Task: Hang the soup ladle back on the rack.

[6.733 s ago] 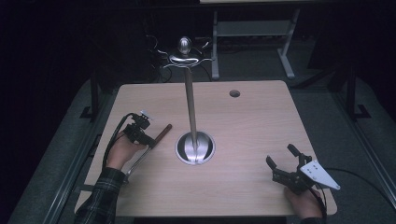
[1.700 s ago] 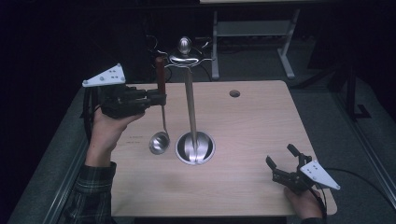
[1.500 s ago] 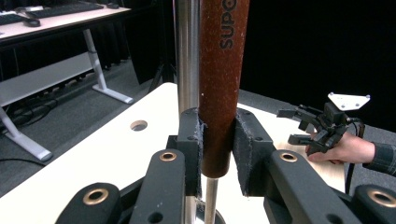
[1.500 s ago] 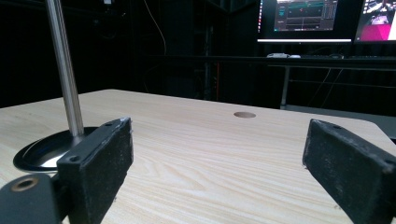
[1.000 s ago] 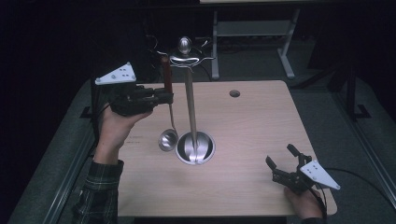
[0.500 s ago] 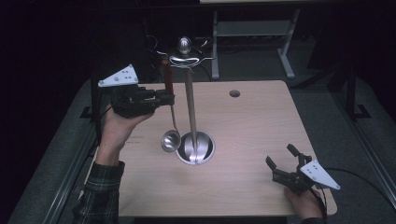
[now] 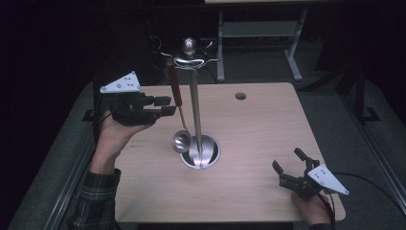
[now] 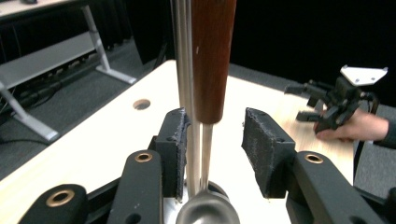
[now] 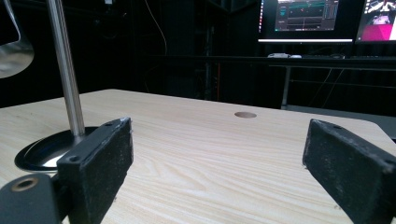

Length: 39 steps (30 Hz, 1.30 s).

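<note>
The ladle [image 7: 177,111] now hangs from a hook at the top of the stand [image 7: 194,103], its brown handle up and its steel bowl low, just beside the pole and above the round base. So the main work — to hang the ladle on the stand — looks done, as far as I can judge. The left gripper [image 7: 164,105] is beside the handle; its jaws have just been opening, and in the left gripper view the handle [image 8: 212,60] is between the pads [image 8: 264,144] but with a gap on both sides, so nothing presses on it. What is left, I think, is only to pull this gripper back without knocking the ladle off. The right gripper [image 7: 288,168] rests near the front right corner of the table [image 7: 268,124], well apart from the stand — its jaws are wide apart and empty. By count: one ladle, one stand, one table with one small hole [image 7: 241,96], two grippers. I see no other utensil on the table.
</note>
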Tool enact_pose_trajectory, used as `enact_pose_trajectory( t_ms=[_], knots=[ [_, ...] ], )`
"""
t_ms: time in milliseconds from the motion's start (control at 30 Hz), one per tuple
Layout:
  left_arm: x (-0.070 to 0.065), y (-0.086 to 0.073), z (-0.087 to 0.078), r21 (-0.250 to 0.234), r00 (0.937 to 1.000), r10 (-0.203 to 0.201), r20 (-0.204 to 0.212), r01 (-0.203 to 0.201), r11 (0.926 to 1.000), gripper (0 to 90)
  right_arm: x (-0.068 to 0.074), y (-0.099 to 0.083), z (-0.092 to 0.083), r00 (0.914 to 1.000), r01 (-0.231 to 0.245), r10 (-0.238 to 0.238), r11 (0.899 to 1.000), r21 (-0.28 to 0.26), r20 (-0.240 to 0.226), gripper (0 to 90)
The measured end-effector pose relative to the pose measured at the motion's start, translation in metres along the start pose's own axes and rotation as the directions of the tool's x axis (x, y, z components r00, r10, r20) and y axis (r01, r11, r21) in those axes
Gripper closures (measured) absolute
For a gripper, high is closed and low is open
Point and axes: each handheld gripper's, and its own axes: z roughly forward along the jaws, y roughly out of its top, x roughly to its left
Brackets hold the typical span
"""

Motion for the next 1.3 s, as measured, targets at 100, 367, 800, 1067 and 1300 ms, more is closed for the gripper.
enact_pose_trajectory(
  t_ms=[100,367,800,1067,1300],
  knots=[
    [0.001,-0.005,-0.002,0.015,1.0000,-0.004,-0.007,0.004,0.9999,58.7,0.000,0.000,0.000,1.0000,0.001,-0.001,1.000,-0.001,0.000,7.9],
    [0.002,-0.015,-0.009,0.049,0.9997,-0.010,-0.020,0.011,0.9987,55.7,0.000,0.000,0.000,1.0000,0.000,0.000,1.000,0.000,0.000,7.9],
    [0.000,-0.037,-0.017,0.070,0.9987,-0.017,-0.048,0.021,0.9973,47.7,0.000,0.000,0.000,1.0000,0.000,0.000,1.000,0.000,0.000,7.9],
    [-0.001,-0.062,-0.016,0.092,0.9977,-0.031,-0.061,0.037,0.9951,43.6,0.000,0.000,0.000,1.0000,0.001,-0.001,1.000,0.000,-0.001,7.9],
    [0.000,-0.088,-0.017,0.129,0.9955,-0.047,-0.082,0.057,0.9900,40.0,0.000,0.000,0.000,1.0000,0.000,0.000,1.000,0.000,-0.002,7.9]
  ],
)
